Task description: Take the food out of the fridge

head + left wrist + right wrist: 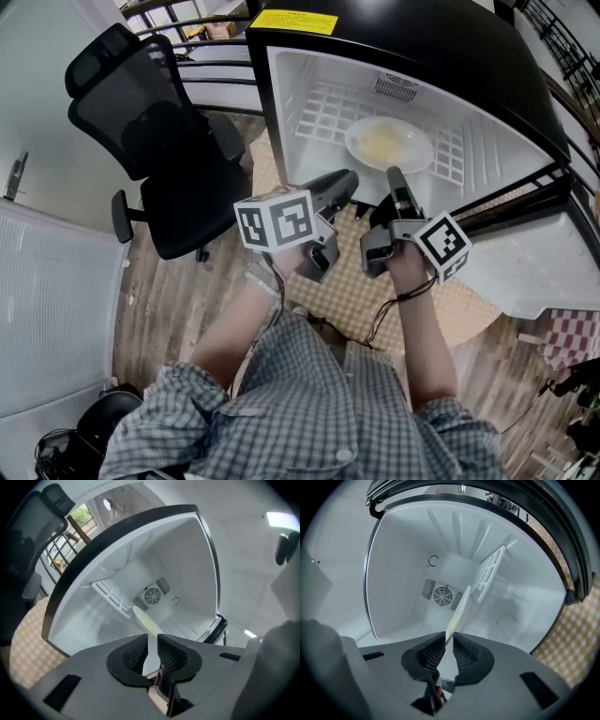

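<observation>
Head view: fridge open, food not yet taken.
Plate with pale food sits on the wire shelf far inside, untouched. Left tongs and right tongs hover side by side at the near edge of the opening, both short of the plate. In each gripper view the jaws are all but together, a thin slit between them, clamping nothing, with the plate edge-on beyond. Door swung to the right; office chair at left. Risks, as judged: jaws this close would nudge the plate deeper instead of gripping its rim; a pinch on one side only could tip it and spill the food; the rim might snag on the shelf wires.
</observation>
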